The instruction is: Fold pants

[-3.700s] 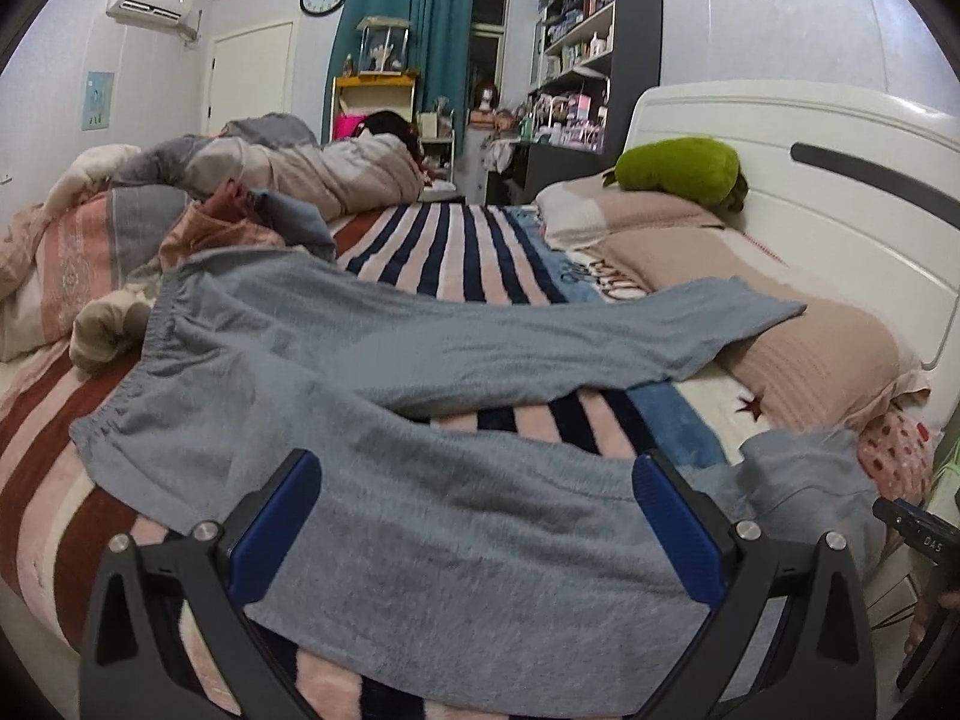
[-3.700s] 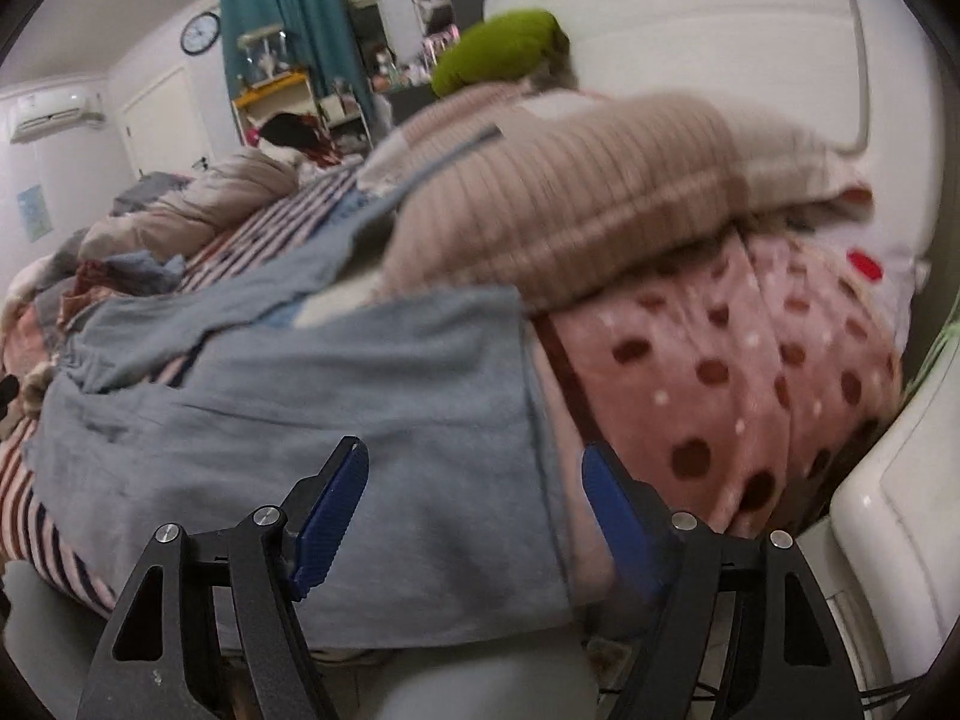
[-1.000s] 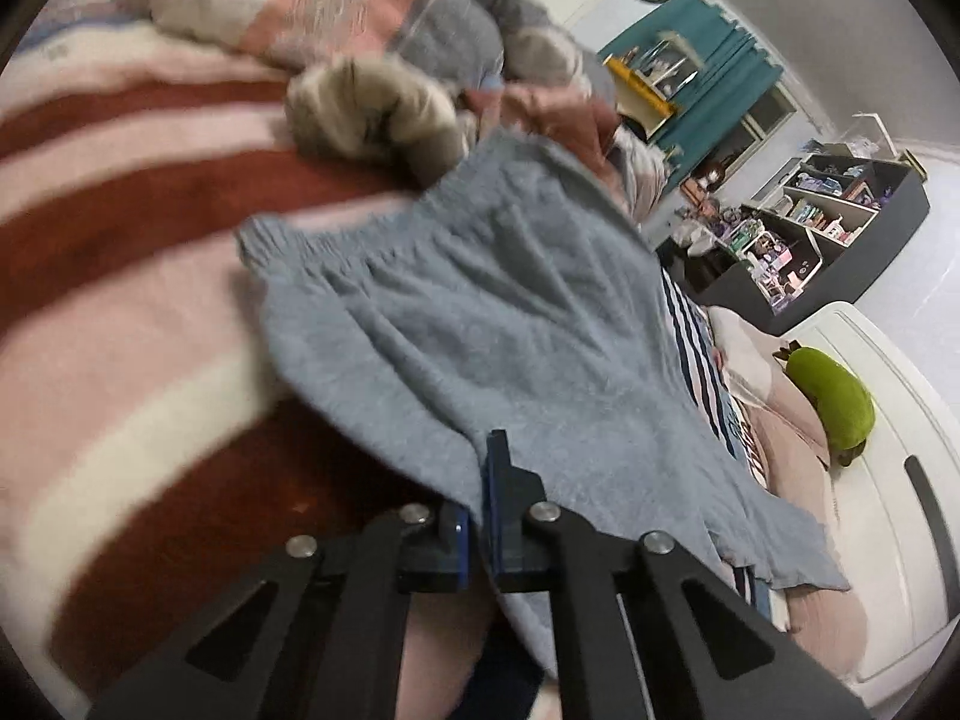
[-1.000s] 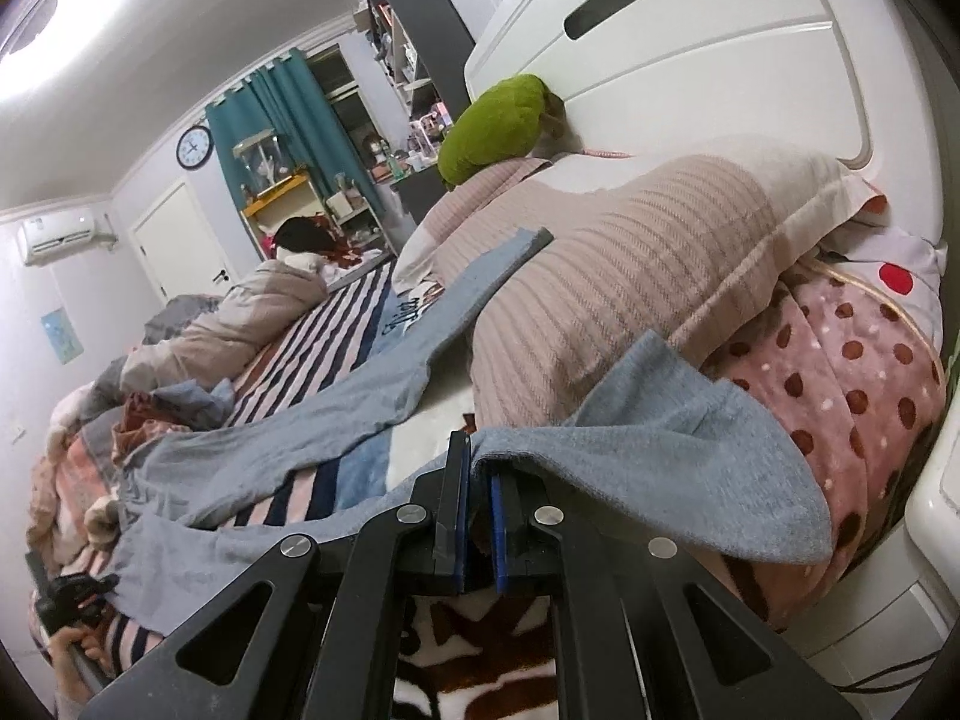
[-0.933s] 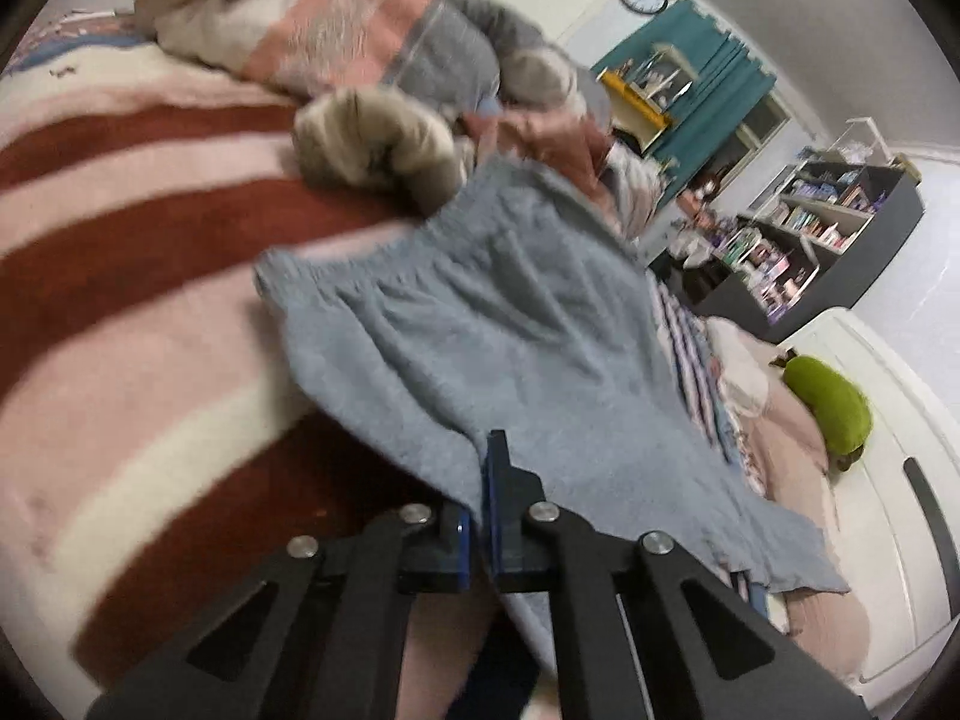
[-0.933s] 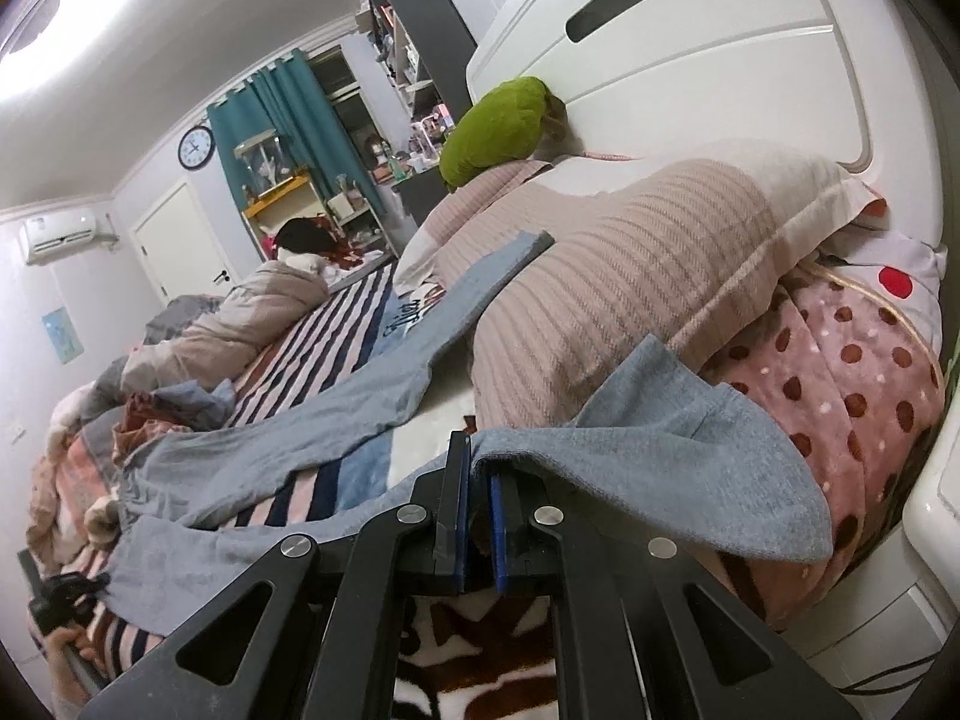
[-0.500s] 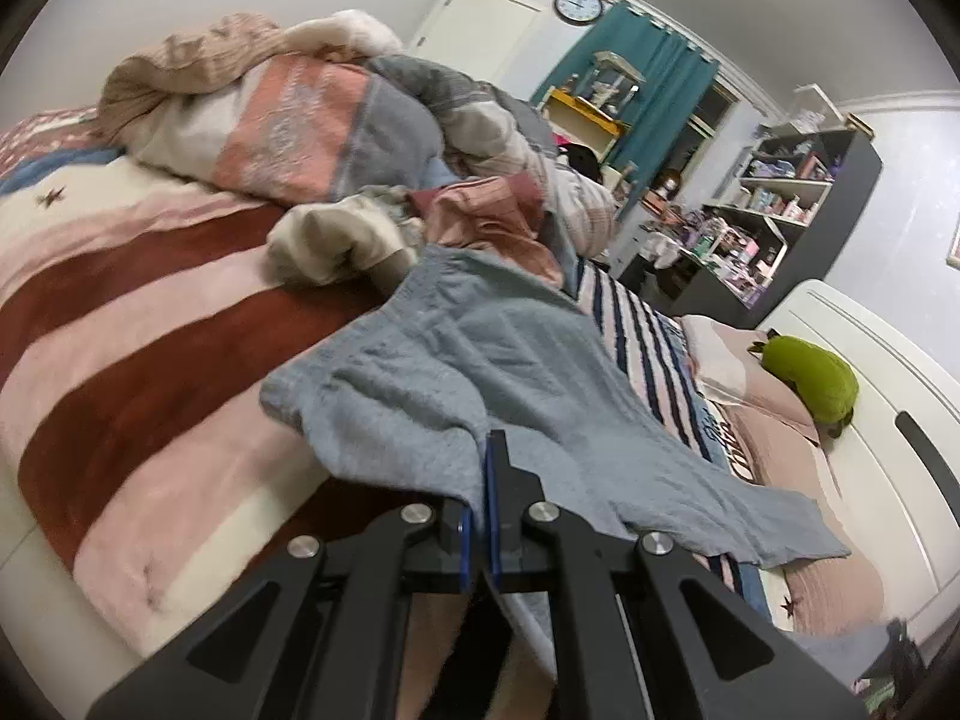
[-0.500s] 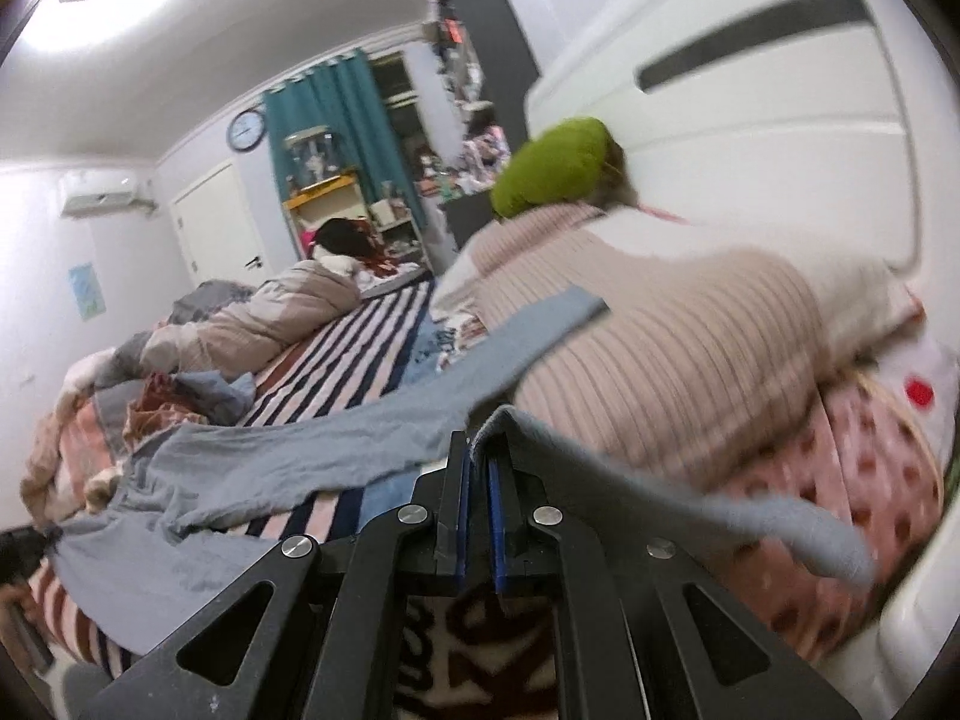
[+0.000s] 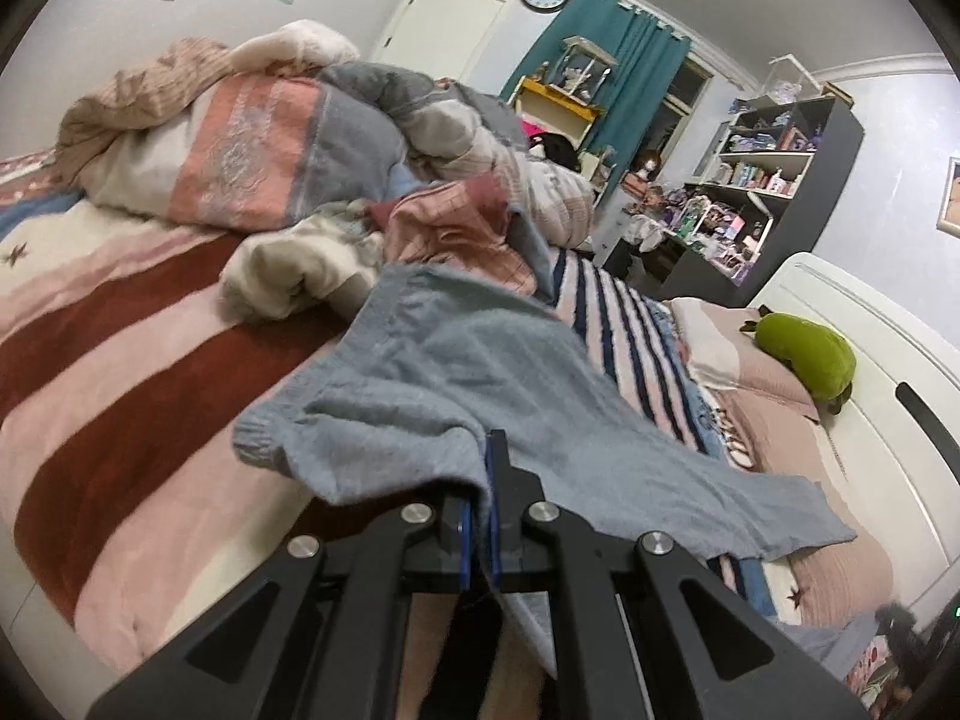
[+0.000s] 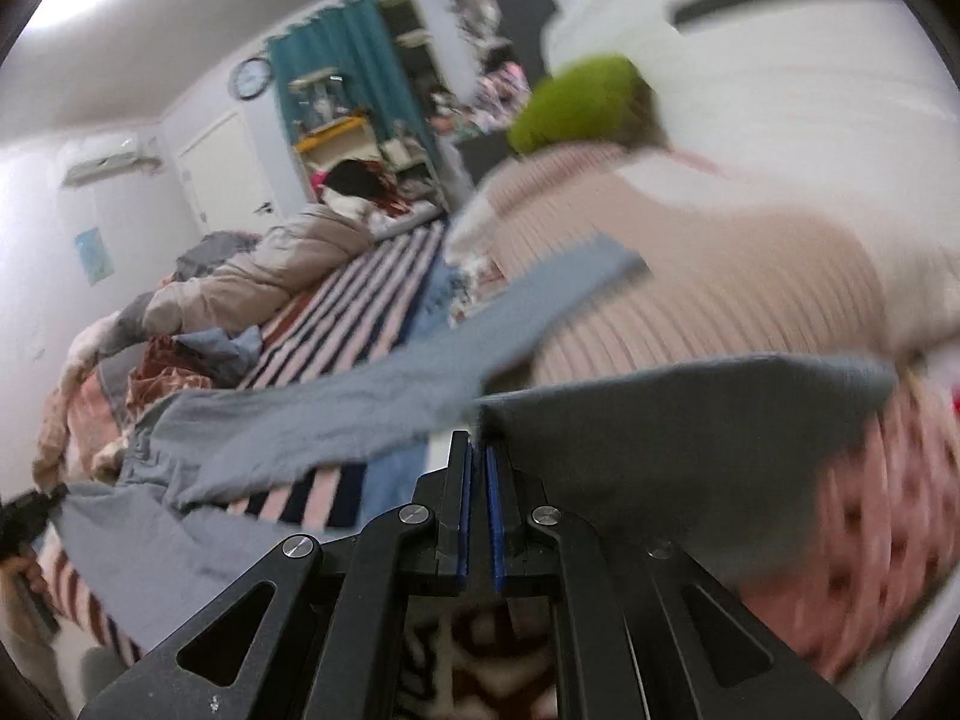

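Note:
Grey-blue pants lie spread across the striped bed. My left gripper is shut on the near edge of the waist end and holds it lifted off the blanket. The far leg runs right toward the pillows. In the right wrist view my right gripper is shut on the hem of the near leg, raised above the dotted pillow. The other leg lies across the ribbed pillow. The left gripper shows at the far left edge of that view.
A heap of quilts and clothes covers the bed's far left. Ribbed pillows and a green plush sit by the white headboard. A dotted pink pillow lies at the near right. Shelves stand behind.
Both grippers have lifted their held ends of the pants and swung toward the bed's middle. The near leg has come up off the pillows. The right view is motion-blurred.

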Demonstrator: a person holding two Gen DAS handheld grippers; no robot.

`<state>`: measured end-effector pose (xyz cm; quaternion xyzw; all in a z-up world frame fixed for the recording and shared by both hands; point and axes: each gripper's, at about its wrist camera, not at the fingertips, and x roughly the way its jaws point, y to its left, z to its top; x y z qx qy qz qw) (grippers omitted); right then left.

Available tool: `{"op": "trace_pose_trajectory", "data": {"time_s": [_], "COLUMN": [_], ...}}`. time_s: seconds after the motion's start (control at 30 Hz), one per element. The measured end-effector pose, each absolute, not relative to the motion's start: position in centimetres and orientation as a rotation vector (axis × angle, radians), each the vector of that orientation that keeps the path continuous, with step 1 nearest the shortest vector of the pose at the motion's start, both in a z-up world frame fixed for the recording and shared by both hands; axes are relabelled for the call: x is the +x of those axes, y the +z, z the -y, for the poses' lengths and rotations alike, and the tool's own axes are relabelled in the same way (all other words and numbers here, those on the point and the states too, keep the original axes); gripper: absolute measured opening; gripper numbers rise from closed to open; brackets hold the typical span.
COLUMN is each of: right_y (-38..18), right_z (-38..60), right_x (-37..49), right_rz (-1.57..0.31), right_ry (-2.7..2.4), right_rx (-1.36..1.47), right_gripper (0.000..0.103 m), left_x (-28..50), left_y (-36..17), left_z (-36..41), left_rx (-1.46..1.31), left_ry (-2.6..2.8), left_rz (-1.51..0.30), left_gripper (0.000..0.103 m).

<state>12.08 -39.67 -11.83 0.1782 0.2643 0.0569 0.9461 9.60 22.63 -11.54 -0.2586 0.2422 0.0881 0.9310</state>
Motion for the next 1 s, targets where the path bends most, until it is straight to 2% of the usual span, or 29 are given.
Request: {"op": "trace_pose_trajectory", "data": {"time_s": [0.27,0.3,0.37,0.4,0.63,0.87,0.93,1.0], "right_y": [-19.7,-20.1,-21.1,-21.5,-23.4,-23.4,-23.3,-23.3], "right_z": [42.1,42.1,41.9,41.7,38.2,37.9,37.8,37.6], "right_x": [6.5,6.3,6.1,6.1,7.5,6.2,5.8,5.4], "right_rz": [-0.663,-0.668,-0.678,-0.678,-0.672,-0.623,-0.624,-0.61], "right_ry": [0.096,0.106,0.14,0.168,0.253,0.196,0.197,0.213], "right_rx": [0.602,0.624,0.669,0.7,0.729,0.729,0.709,0.685], "right_gripper": [0.003,0.006,0.022,0.034,0.042,0.042,0.054,0.062], "left_x": [7.4,7.4,7.3,7.4,7.5,7.5,7.5,7.5], "left_y": [-14.4,-14.4,-14.3,-14.3,-14.3,-14.4,-14.5,-14.5], "left_z": [-22.6,-22.5,-22.3,-22.1,-21.9,-22.0,-22.0,-21.9], "left_rx": [-0.541,-0.542,-0.536,-0.534,-0.547,-0.534,-0.539,-0.538], "left_ry": [0.206,0.203,0.198,0.192,0.167,0.164,0.162,0.158], "left_rz": [-0.574,-0.574,-0.573,-0.573,-0.57,-0.581,-0.58,-0.578], "left_gripper": [0.002,0.002,0.002,0.002,0.002,0.002,0.002,0.002]}}
